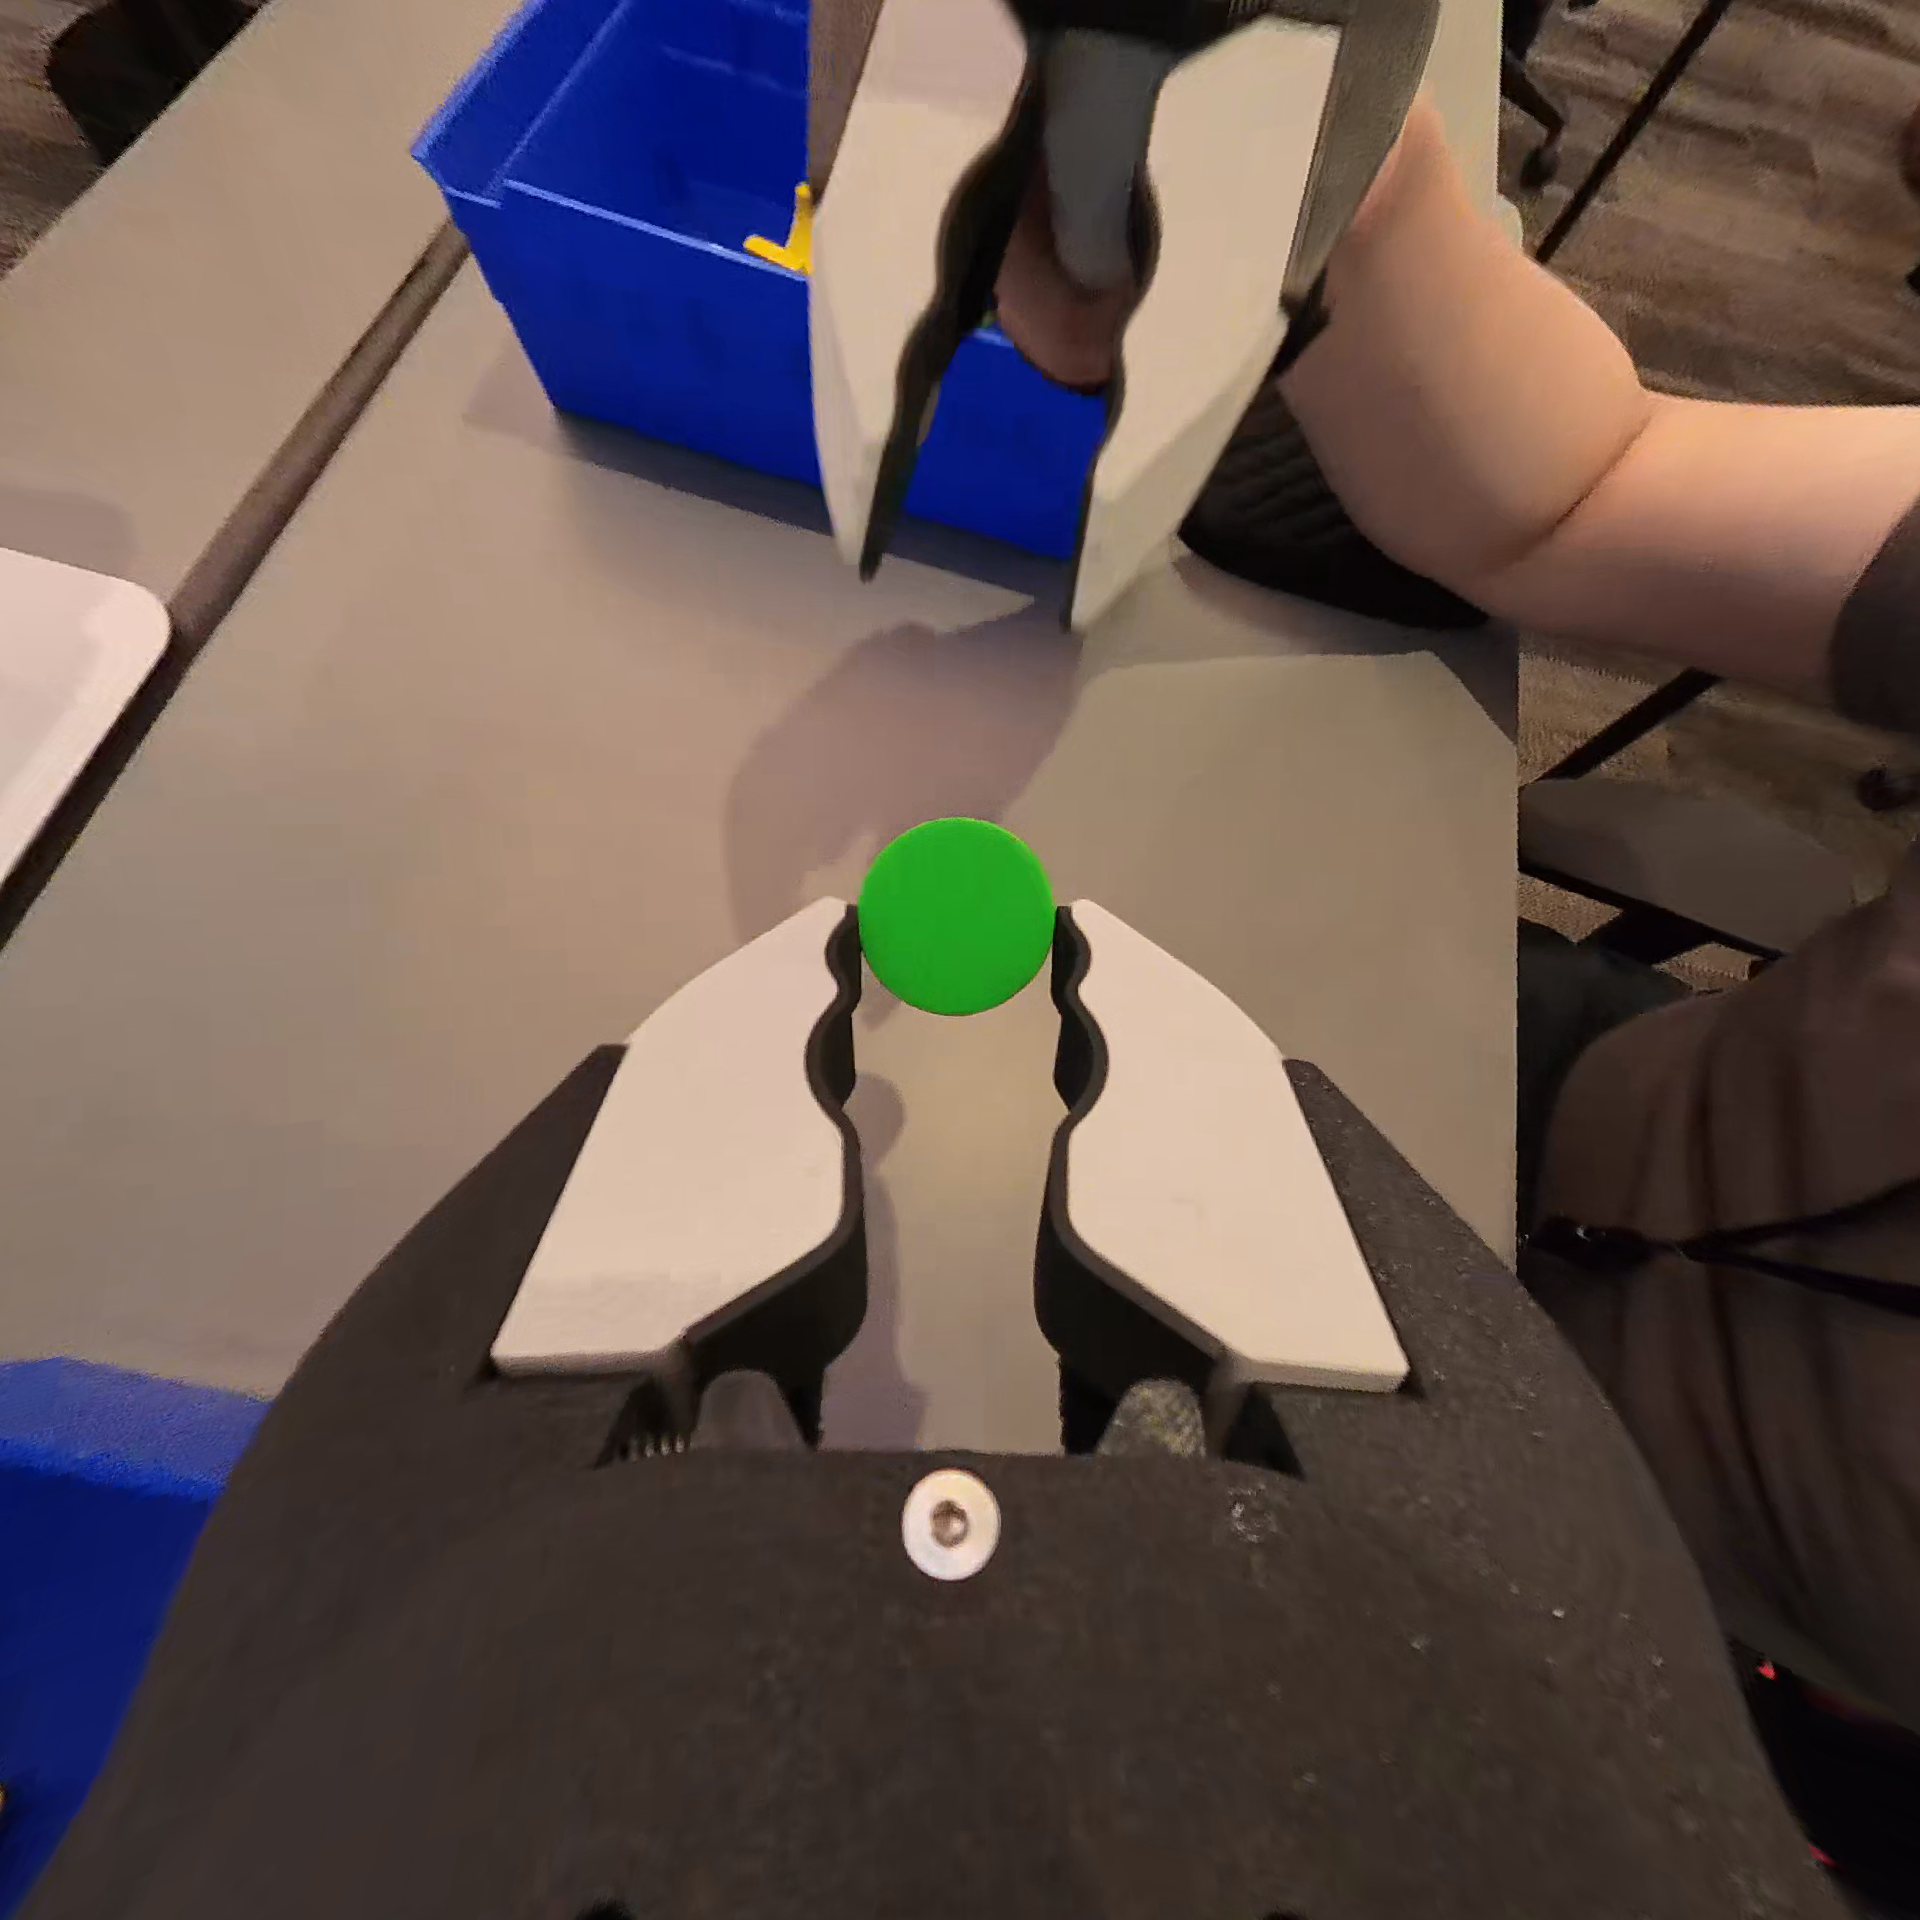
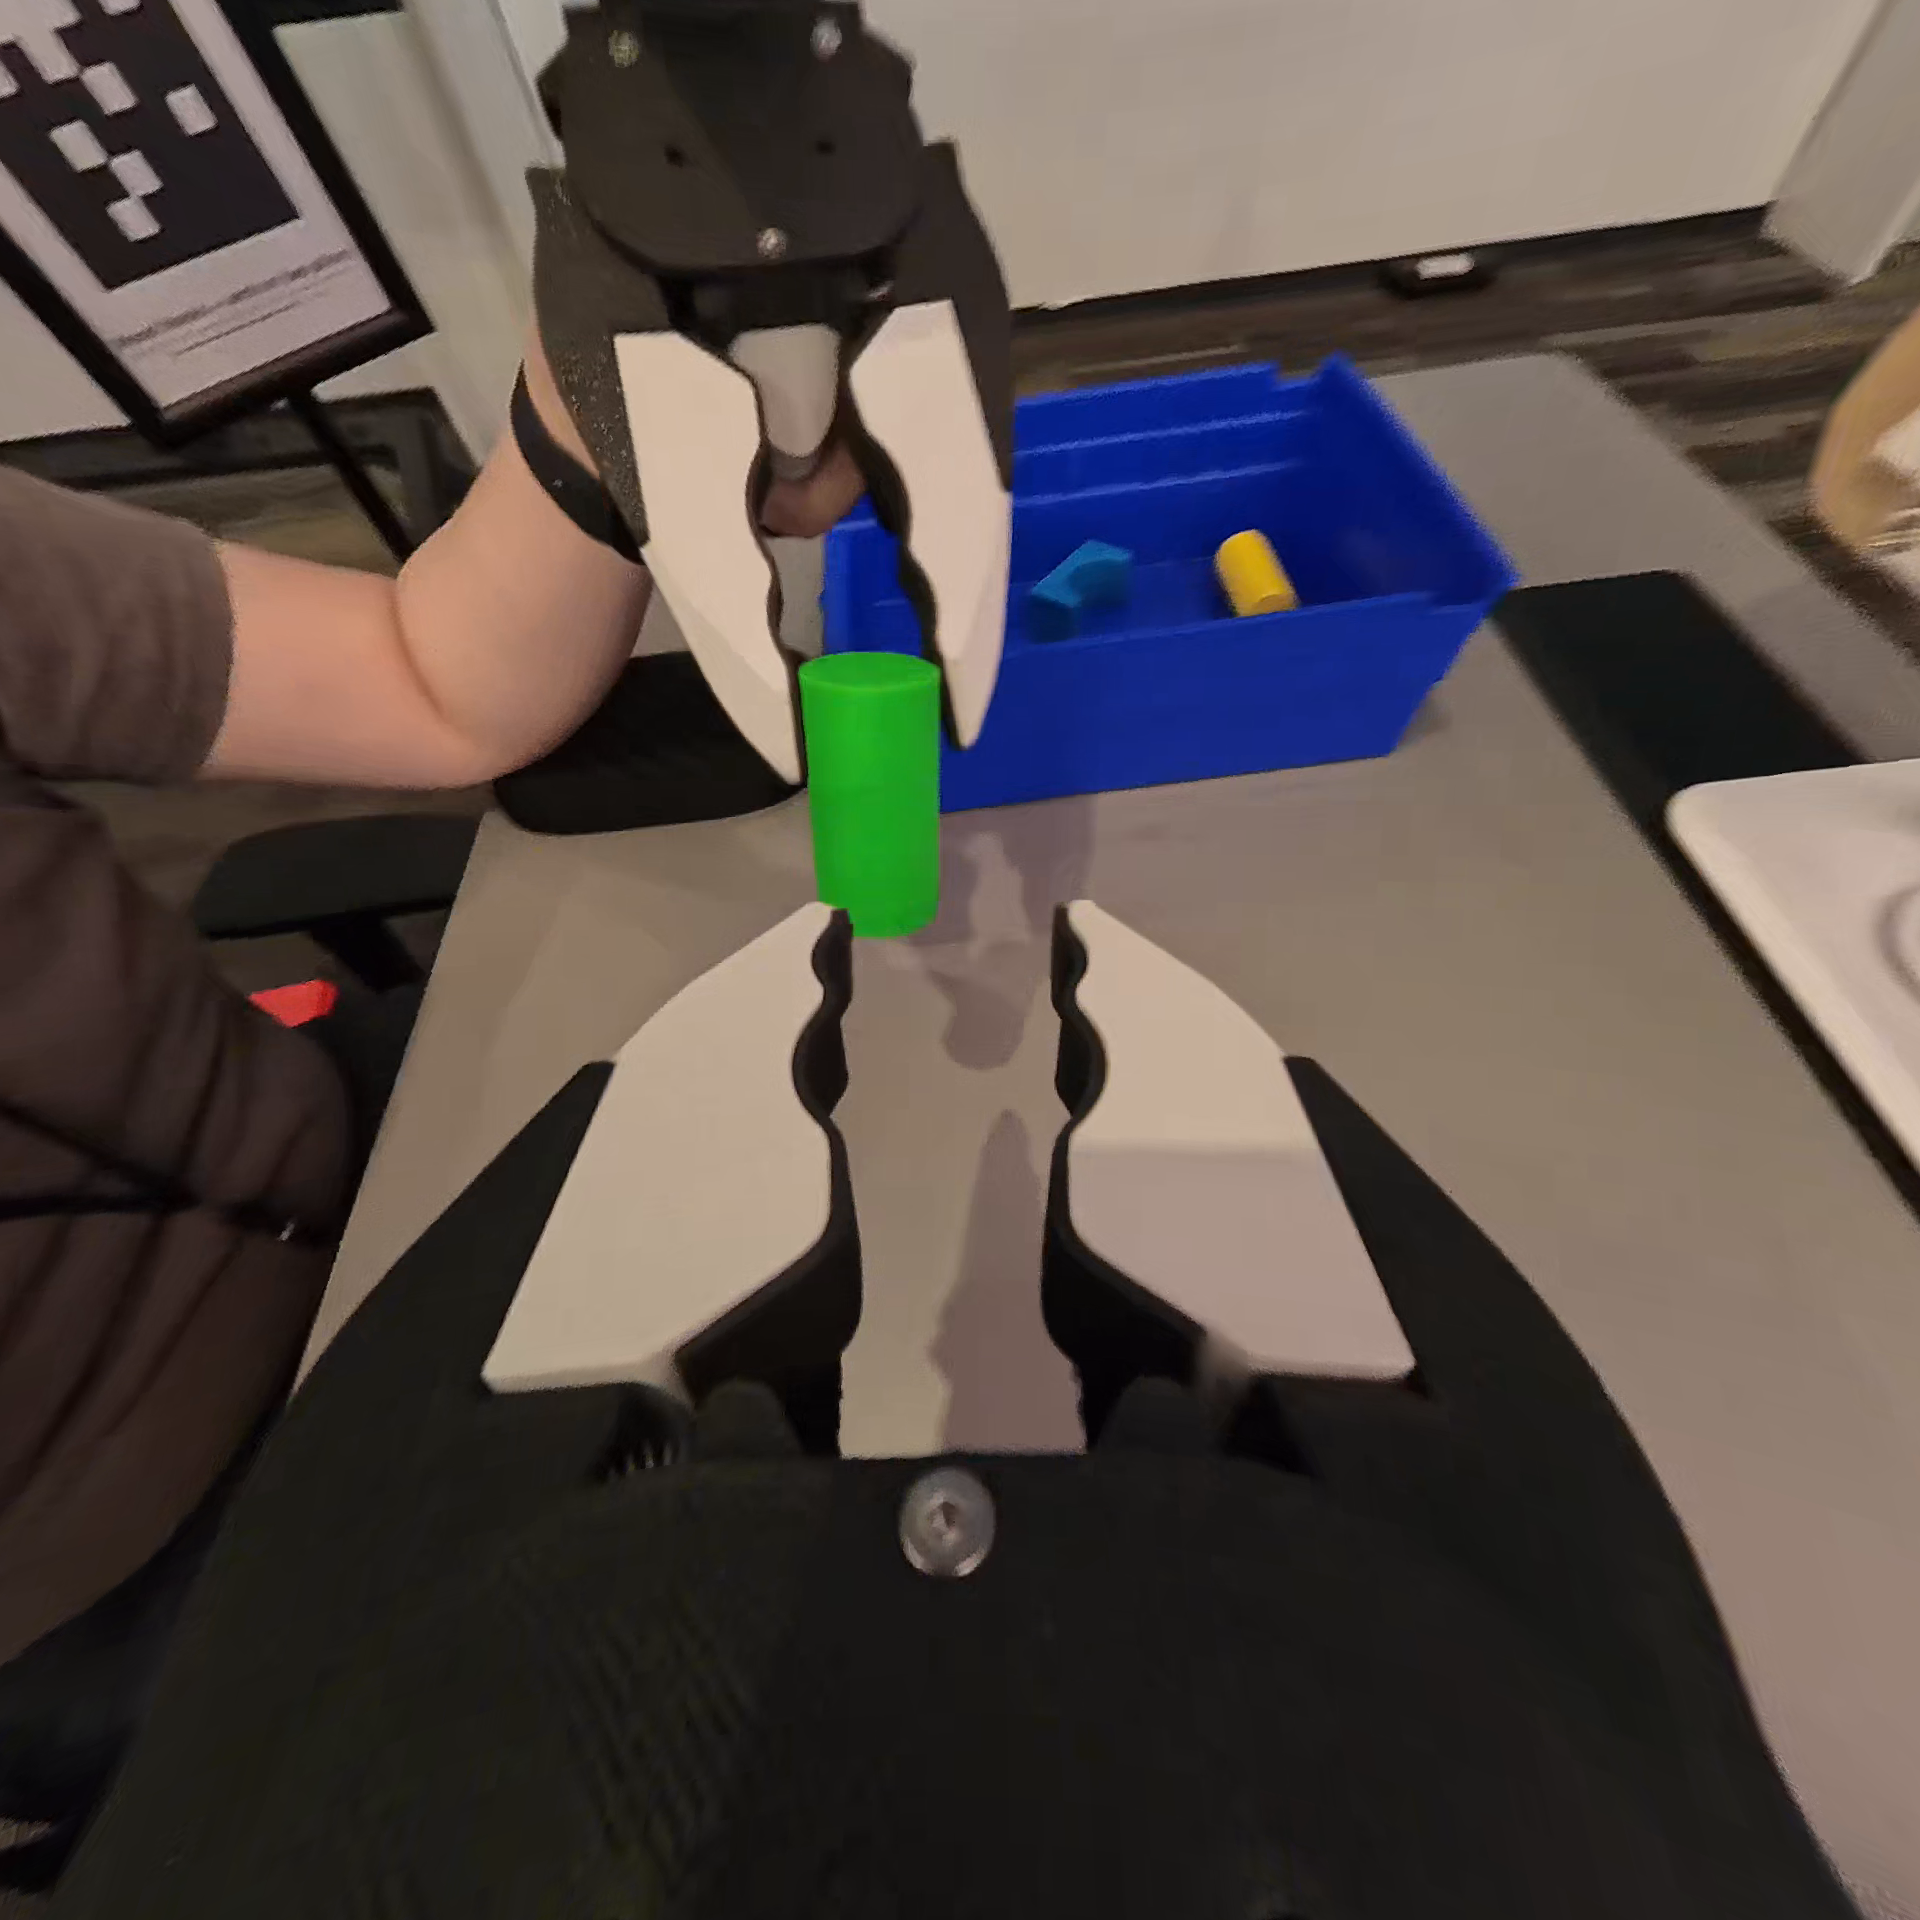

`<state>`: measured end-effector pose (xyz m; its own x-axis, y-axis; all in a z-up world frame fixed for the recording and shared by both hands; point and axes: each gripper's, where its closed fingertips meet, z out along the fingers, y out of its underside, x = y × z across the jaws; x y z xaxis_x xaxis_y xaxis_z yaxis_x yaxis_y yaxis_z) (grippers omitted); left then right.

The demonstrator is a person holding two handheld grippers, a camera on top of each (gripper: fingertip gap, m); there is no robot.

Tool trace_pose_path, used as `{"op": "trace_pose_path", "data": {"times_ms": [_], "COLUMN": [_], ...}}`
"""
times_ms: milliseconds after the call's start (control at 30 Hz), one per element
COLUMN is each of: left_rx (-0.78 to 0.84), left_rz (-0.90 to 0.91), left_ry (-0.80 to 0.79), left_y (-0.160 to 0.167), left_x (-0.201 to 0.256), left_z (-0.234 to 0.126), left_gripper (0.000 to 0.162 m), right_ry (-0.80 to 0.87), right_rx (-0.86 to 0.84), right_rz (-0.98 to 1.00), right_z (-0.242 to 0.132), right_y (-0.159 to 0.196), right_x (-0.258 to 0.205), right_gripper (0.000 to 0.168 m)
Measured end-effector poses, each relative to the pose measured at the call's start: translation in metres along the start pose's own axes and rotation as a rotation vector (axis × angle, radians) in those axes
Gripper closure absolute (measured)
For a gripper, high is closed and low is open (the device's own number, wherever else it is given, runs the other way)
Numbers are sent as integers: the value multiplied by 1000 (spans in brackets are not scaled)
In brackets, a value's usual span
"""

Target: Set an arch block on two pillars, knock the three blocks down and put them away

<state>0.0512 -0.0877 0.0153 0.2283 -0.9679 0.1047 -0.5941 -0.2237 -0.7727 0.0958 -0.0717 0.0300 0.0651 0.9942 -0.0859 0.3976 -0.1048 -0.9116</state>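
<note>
My left gripper [image 1: 956,925] points down and is shut on the top of an upright green cylinder pillar [image 1: 956,883]. In the right wrist view the cylinder [image 2: 873,821] stands on or just above the grey table [image 2: 1351,1039], with the left gripper [image 2: 878,748] clamped on its upper end. My right gripper [image 2: 951,920] is open and empty, its tips just in front of the cylinder's base. It also shows at the top of the left wrist view [image 1: 971,587]. A blue arch block [image 2: 1081,587] and a yellow cylinder [image 2: 1257,587] lie in a blue bin [image 2: 1195,717].
A second blue bin [image 1: 623,270] behind the right gripper holds a yellow piece [image 1: 784,239]. A corner of the first bin [image 1: 83,1507] is at the lower left. A white tray [image 2: 1818,914] sits beside the table. A red piece [image 2: 296,1003] lies off the table's edge. Across from one pair of fingers to the other is roughly 6 cm.
</note>
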Motion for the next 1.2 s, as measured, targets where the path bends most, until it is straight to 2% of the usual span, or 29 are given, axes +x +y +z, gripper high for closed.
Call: {"op": "trace_pose_path", "data": {"times_ms": [167, 333, 367, 400, 467, 567, 667, 767, 933, 1033, 1100, 1200], "left_rx": [-41, -81, -79, -82, -112, -103, -16, -73, -276, -341, -394, -391], "left_rz": [29, 43, 40, 35, 26, -33, -71, -209, -463, -454, -535, -702], "left_ry": [-3, -5, -1, 14, 0, -80, -282, -480, -793, -887, -916, -942], "left_y": [3, 9, 8, 9, 14, 14, 13, 52, 136, 162, 183, 202], "left_x": [4, 3, 4, 6, 3, -14, -56, -102, -170, -202, -215, -230], "left_z": [13, 24, 25, 27, 29, 15, -26, -74, -123, -124, -119, -107], "left_gripper": [127, 127, 127, 127, 127, 122, 116, 107, 102, 100, 102, 82], "right_ry": [-59, -70, -68, -55, -51, 46, 282, 435, 485, 500, 506, 512], "right_rx": [-126, -215, -236, -244, -244, -178, -124, -112, -188, -211, -238, -266], "right_rz": [10, 15, 21, 18, 5, -39, 14, 118, 225, 217, 218, 214], "right_z": [36, 53, 56, 59, 65, 76, 86, 90, 100, 102, 102, 103], "right_y": [22, 40, 45, 48, 52, 55, 75, 102, 136, 138, 141, 145], "right_x": [-18, -23, -23, -20, -17, 7, 64, 108, 138, 139, 138, 138], "right_gripper": [123, 123, 124, 135, 135, 135, 135, 135, 135, 135, 135, 134]}}
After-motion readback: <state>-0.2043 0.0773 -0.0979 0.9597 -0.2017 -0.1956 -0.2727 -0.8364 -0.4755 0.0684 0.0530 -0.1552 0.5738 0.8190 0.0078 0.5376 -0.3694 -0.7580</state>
